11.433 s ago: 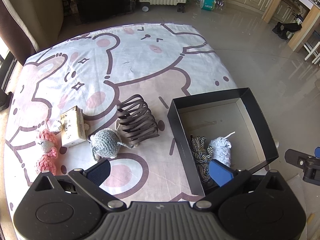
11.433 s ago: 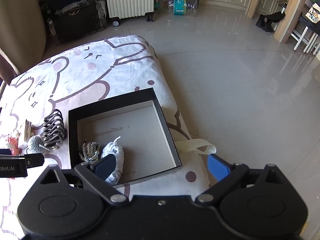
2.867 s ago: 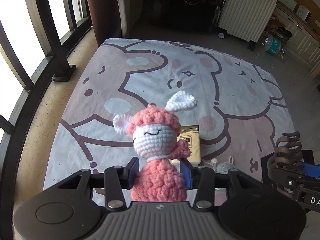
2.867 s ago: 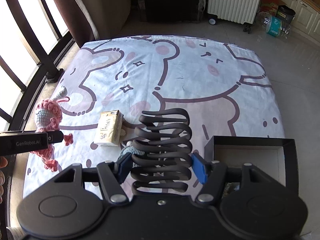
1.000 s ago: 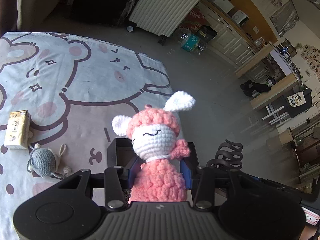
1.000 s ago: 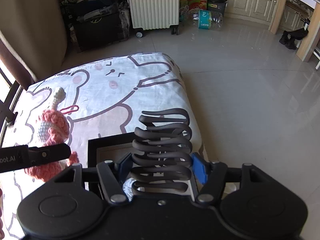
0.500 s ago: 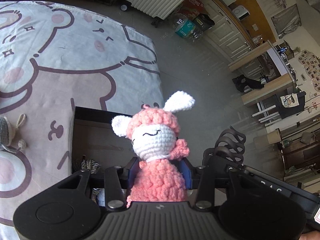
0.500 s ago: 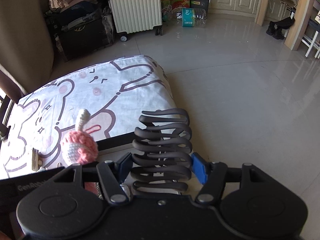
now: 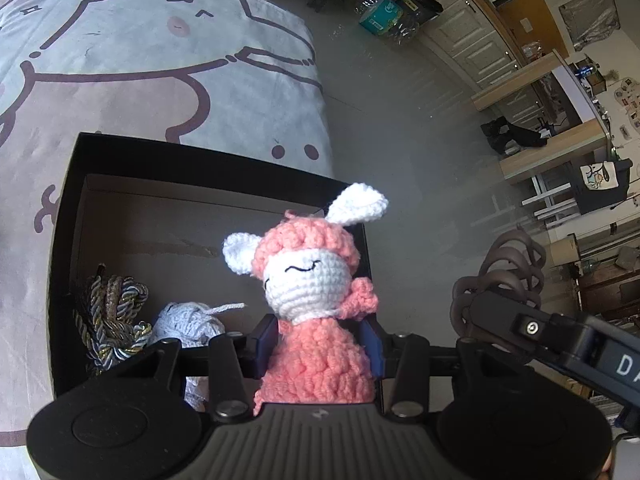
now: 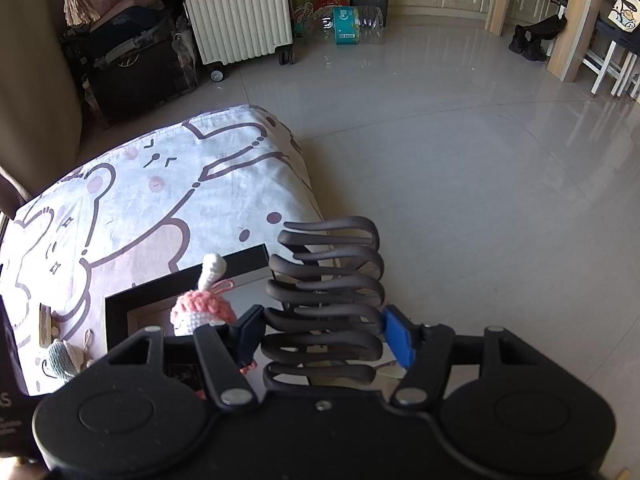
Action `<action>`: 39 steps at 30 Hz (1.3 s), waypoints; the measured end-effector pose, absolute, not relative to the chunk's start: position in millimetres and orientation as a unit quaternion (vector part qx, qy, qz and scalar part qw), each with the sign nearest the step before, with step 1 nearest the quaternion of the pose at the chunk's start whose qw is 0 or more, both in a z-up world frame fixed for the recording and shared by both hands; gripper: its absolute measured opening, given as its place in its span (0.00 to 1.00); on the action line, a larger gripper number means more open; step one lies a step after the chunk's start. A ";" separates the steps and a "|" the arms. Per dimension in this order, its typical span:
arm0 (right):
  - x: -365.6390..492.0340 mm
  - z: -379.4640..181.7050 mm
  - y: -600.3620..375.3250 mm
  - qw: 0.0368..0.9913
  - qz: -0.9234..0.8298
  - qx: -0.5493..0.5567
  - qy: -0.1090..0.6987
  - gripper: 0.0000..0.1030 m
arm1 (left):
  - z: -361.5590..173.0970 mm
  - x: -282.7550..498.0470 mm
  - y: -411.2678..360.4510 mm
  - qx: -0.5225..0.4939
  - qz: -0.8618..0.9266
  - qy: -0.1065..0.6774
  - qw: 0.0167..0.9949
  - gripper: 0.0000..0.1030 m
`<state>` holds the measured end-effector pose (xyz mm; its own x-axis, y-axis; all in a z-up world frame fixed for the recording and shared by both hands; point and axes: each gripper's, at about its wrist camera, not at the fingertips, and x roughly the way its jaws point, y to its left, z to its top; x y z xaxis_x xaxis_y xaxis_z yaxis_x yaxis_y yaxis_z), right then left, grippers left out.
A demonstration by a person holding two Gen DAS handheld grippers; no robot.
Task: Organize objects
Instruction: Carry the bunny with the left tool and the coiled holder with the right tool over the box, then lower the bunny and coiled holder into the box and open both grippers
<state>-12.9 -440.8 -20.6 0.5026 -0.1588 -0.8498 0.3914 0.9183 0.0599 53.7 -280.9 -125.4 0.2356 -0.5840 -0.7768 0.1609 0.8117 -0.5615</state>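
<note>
Bed (image 9: 120, 52), cartoon-bear cover: carries the rest. Black box (image 9: 64, 208), near right part of bed: holds braided cord bundle (image 9: 112, 312) and pale knitted piece (image 9: 184, 320), both at its near left; judged sorted. Left hand-held gripper (image 9: 318, 344): closed on pink crochet doll (image 9: 312, 280), held upright above the box, not yet set down. Right hand-held gripper (image 10: 324, 332): clamped on dark wavy rack (image 10: 326, 292), beyond the box's right edge. Grey crochet toy (image 10: 60, 360): on the bed left of the box, still to collect.

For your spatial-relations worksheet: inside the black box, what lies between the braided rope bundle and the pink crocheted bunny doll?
A pale blue crocheted yarn piece lies between the braided rope bundle and the pink crocheted bunny doll, as the left wrist view shows.
</note>
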 end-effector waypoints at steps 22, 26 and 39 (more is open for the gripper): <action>-4.1 -24.0 -428.0 0.857 -0.151 0.127 0.476 0.63 | -84.6 60.8 -250.0 -0.084 -0.232 0.519 0.818 0.69; 4.5 -25.6 -415.5 0.859 -0.137 0.127 0.477 0.63 | -71.9 67.2 -228.6 -0.055 -0.216 0.494 0.840 0.69; 43.2 -50.9 -363.3 0.857 -0.079 0.114 0.496 0.63 | -60.6 95.6 -155.2 -0.054 -0.154 0.479 0.863 0.69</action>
